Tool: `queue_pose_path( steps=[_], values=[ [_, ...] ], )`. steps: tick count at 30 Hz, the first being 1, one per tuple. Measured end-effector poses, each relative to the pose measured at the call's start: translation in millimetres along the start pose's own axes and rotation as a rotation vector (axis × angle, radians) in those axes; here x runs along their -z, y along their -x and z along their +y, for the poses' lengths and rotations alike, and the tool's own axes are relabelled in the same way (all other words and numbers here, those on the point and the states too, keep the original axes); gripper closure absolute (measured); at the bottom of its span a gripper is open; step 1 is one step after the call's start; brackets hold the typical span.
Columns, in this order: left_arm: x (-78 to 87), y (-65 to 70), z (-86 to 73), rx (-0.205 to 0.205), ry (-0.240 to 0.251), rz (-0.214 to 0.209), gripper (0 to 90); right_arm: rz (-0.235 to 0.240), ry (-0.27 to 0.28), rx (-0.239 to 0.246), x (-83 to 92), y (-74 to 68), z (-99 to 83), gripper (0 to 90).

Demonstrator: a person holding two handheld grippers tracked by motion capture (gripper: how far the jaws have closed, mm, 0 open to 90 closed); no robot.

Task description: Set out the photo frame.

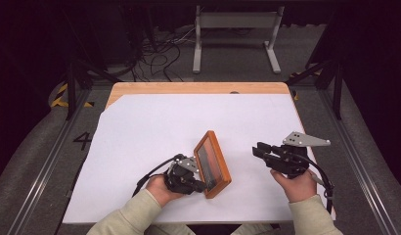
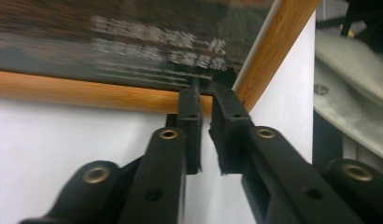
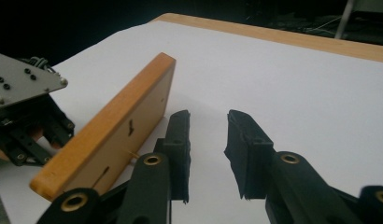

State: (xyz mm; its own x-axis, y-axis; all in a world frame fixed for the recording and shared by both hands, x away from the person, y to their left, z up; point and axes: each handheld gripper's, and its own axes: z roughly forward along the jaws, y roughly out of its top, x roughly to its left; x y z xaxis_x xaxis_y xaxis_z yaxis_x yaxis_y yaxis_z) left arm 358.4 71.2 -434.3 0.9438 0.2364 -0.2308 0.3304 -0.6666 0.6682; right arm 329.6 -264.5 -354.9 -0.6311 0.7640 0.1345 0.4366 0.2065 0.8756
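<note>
Upright, picture frame (image 1: 212,164) pinched by left tongs (image 1: 199,185); right tongs (image 1: 257,150) agape

Pale beige sleeves (image 1: 140,215) on both forearms. Left hand-held gripper (image 2: 206,105): black jaws, brass rivets, grey three-cornered plate, black cable. Right hand-held gripper (image 3: 207,135): same black build, screwed grey plate.

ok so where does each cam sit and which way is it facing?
High view: above the person's side, looking forward and down at the table; both forearms, left gripper, right gripper.
Left gripper view: on the left gripper, facing the wooden picture frame its jaws pinch.
Right gripper view: on the right gripper, jaws apart, looking across the table.
Shared: the frame, in all three.
</note>
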Motion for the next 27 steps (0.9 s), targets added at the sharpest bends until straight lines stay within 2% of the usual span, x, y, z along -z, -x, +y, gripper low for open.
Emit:
queue_pose_path(
  steps=[1,2,3,5,6,7,10,12,13,14,15,16,19,22,27],
  values=[
    [0.0,0.0,0.0,0.000,0.000,0.000,75.4,0.000,0.000,0.000,0.0,0.0,0.0,68.1],
    [0.0,0.0,0.0,0.000,0.000,0.000,75.4,0.022,-0.017,-0.030,-5.0,-5.9,5.0,64.2],
    [9.0,-3.3,-2.5,0.016,0.038,0.020,75.4,0.022,-0.017,-0.030,-5.0,-5.9,5.0,64.2],
    [24.9,-11.1,-6.4,0.070,0.104,0.034,67.9,0.064,-0.057,-0.079,-14.1,-13.8,15.7,59.2],
    [32.4,-14.8,-8.0,0.093,0.131,0.042,66.0,0.071,-0.077,-0.079,-18.5,-17.5,20.4,58.4],
    [32.4,-14.8,-8.0,0.093,0.131,0.042,65.5,0.071,-0.077,-0.079,-18.5,-17.5,20.4,58.4],
    [49.7,-22.3,-14.1,0.128,0.186,0.097,62.5,0.080,-0.120,-0.067,-33.4,-30.1,33.4,54.3],
    [55.8,-25.4,-17.9,0.138,0.192,0.136,60.3,0.086,-0.141,-0.075,-40.5,-33.8,36.6,51.6],
    [55.8,-25.4,-17.9,0.138,0.192,0.136,58.9,0.092,-0.151,-0.085,-44.7,-35.8,38.1,51.0],
    [58.6,-26.8,-20.0,0.139,0.189,0.164,58.9,0.092,-0.151,-0.085,-44.7,-35.8,38.1,51.0],
    [65.3,-31.1,-24.9,0.151,0.193,0.195,57.7,0.095,-0.182,-0.092,-54.3,-40.1,40.9,49.9],
    [65.3,-31.1,-24.9,0.151,0.193,0.195,57.6,0.094,-0.196,-0.092,-58.8,-41.7,42.0,49.3],
    [73.3,-37.5,-32.2,0.189,0.209,0.220,57.5,0.092,-0.247,-0.105,-72.3,-43.6,44.4,48.7],
    [76.1,-39.6,-35.0,0.199,0.211,0.241,56.3,0.101,-0.300,-0.144,-85.8,-44.2,45.9,46.8],
    [79.6,-43.0,-38.3,0.208,0.213,0.259,54.3,0.092,-0.358,-0.152,-100.4,-47.5,44.8,46.7]
  ],
)
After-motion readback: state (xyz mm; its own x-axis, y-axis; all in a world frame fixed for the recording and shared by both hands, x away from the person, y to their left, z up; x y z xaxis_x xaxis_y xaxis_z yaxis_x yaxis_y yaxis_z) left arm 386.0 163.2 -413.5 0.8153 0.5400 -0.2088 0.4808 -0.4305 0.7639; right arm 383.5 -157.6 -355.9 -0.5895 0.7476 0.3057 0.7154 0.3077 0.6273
